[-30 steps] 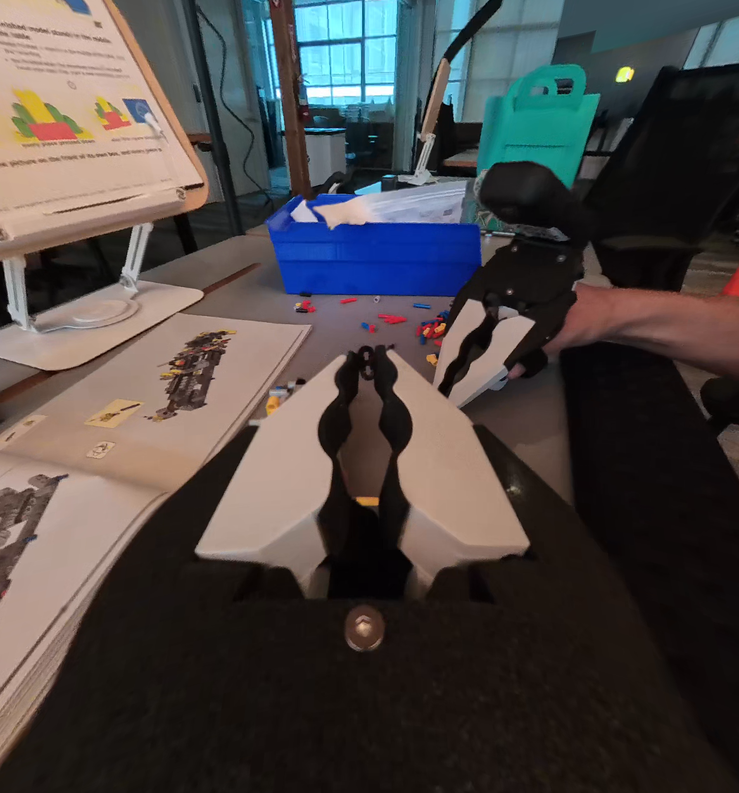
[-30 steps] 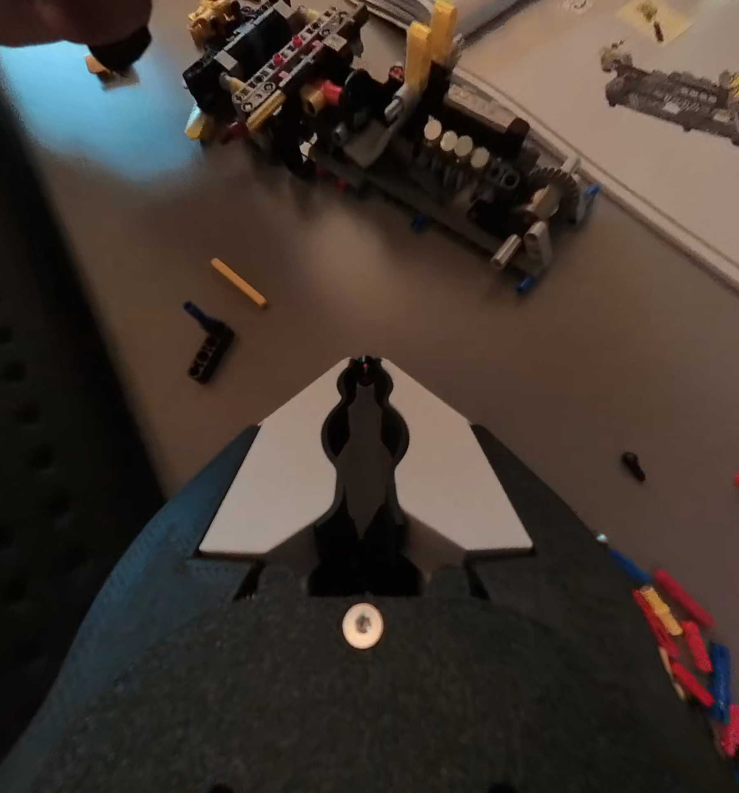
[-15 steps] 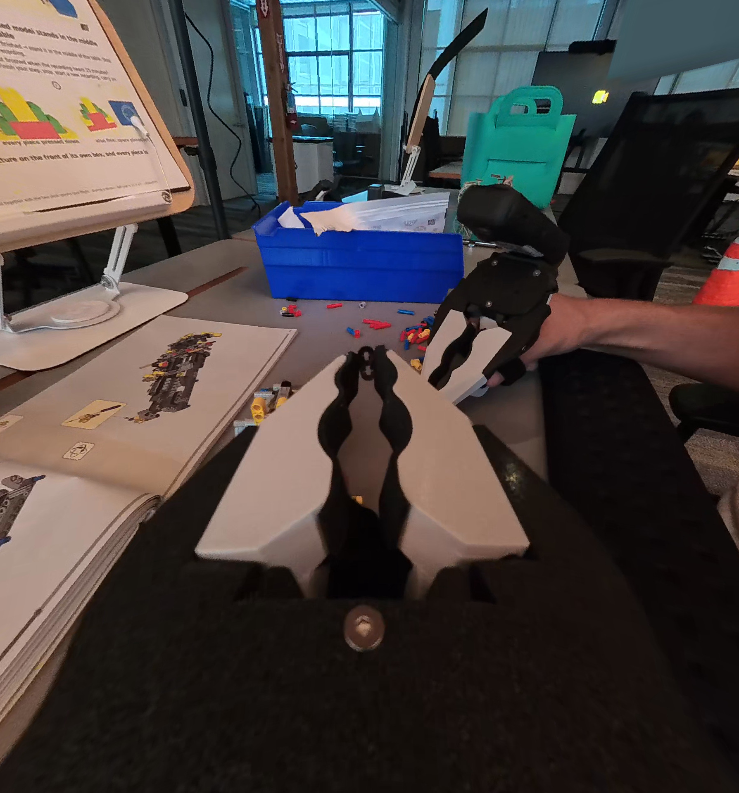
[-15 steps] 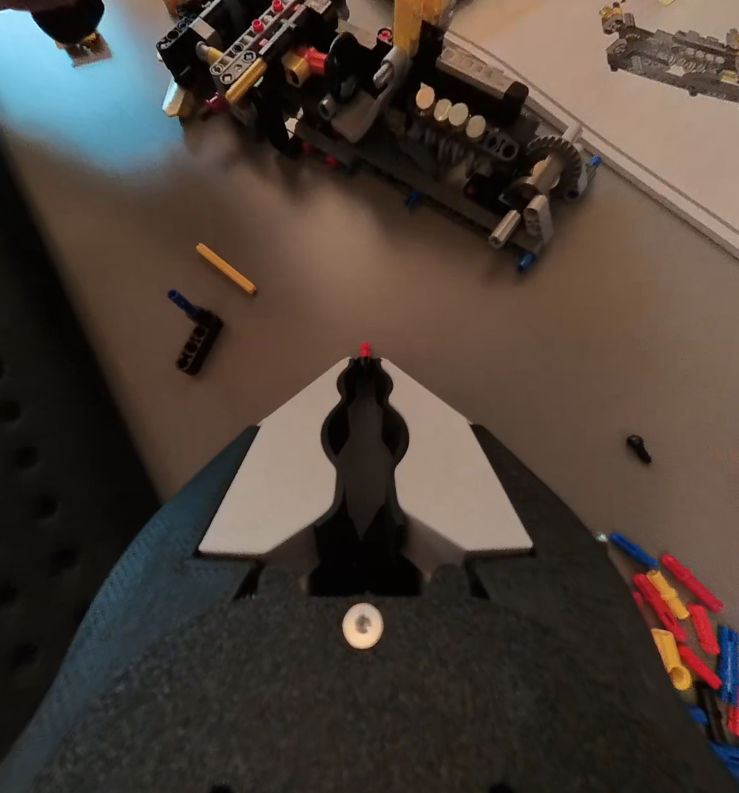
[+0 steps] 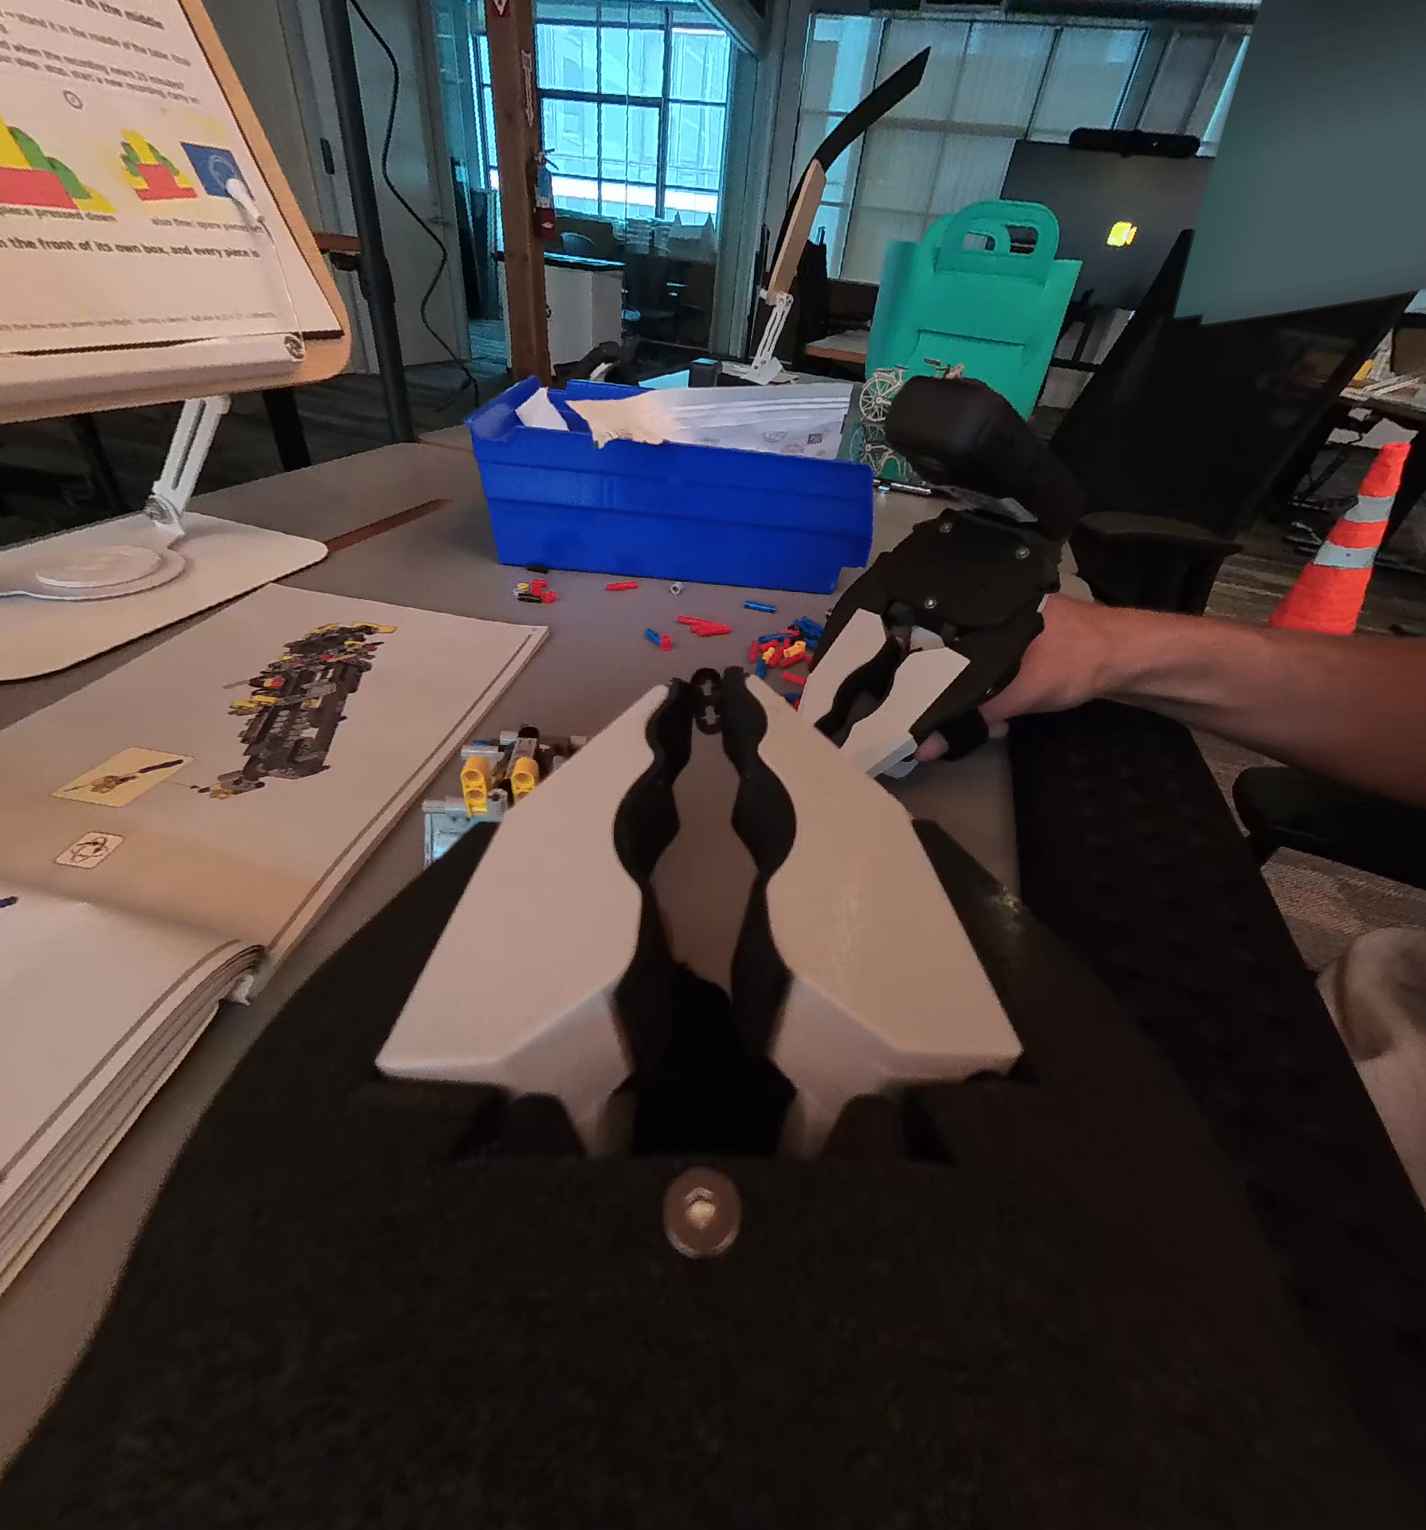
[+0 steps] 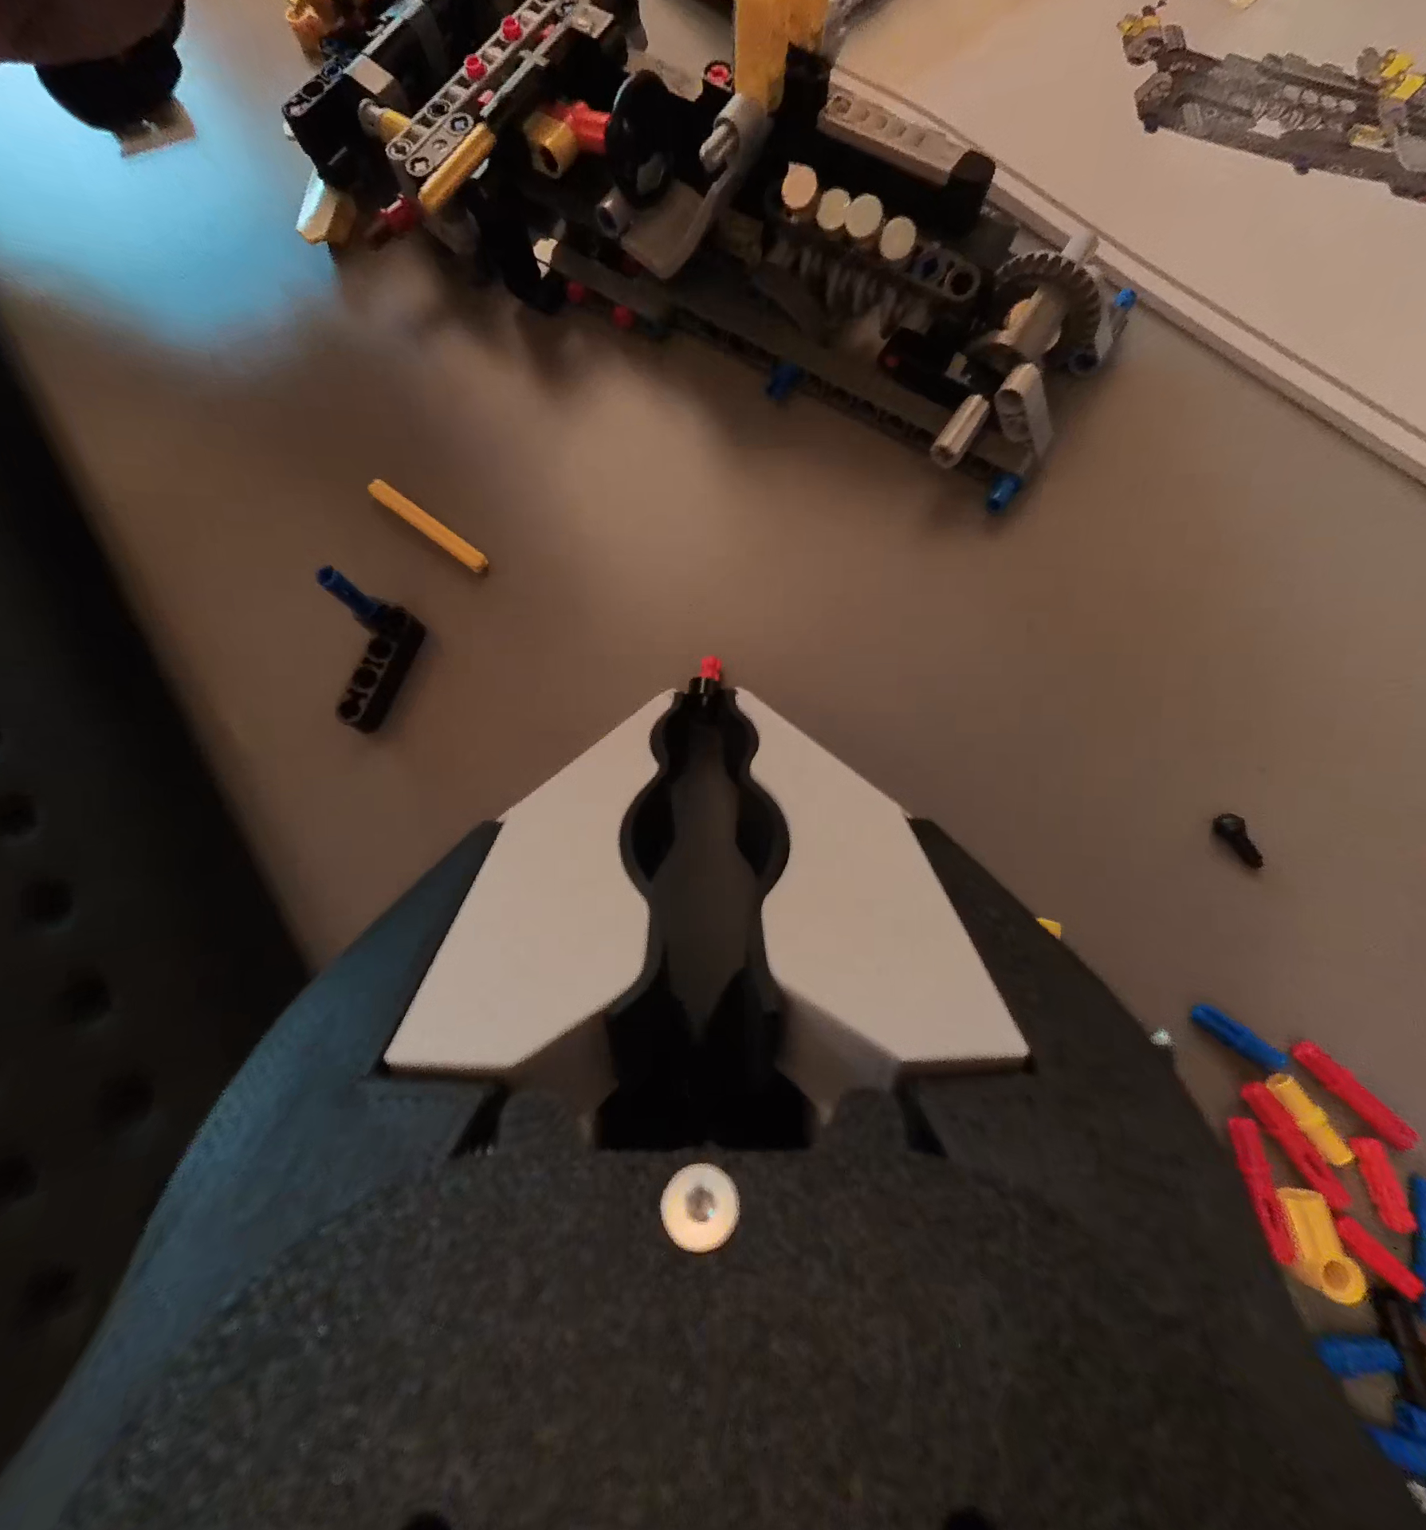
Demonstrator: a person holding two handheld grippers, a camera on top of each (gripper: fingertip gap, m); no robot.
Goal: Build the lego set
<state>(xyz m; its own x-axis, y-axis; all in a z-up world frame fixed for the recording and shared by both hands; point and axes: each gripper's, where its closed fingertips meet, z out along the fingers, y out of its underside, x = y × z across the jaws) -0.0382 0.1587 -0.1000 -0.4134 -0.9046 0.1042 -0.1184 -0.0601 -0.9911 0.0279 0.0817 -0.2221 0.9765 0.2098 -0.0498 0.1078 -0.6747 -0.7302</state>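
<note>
The part-built lego model [image 6: 693, 248], grey, black and yellow, lies on the grey table [image 6: 775, 563]; a corner of it shows in the left wrist view [image 5: 498, 774]. My right gripper [image 6: 705, 691] is shut on a small black-and-red pin [image 6: 708, 672], held above the table short of the model. It also shows in the left wrist view [image 5: 854, 728], tilted down. My left gripper [image 5: 708, 704] is shut on a small black piece [image 5: 705, 691], just right of the model. A yellow axle [image 6: 428, 526] and a black angled beam with a blue pin [image 6: 378, 662] lie loose.
An open instruction book [image 5: 221, 745] lies left of the model. A blue bin [image 5: 676, 513] stands behind scattered red, blue and yellow pins [image 6: 1355, 1200]. A lone black pin [image 6: 1238, 840] lies to the right. A board on a stand [image 5: 113, 207] is at the far left. My hands' fingertips stand some 15 centimetres from each other.
The right gripper has moved a little toward the model, and the red pin tip now shows past its fingertips. The left gripper has shifted so the model's corner shows beside it.
</note>
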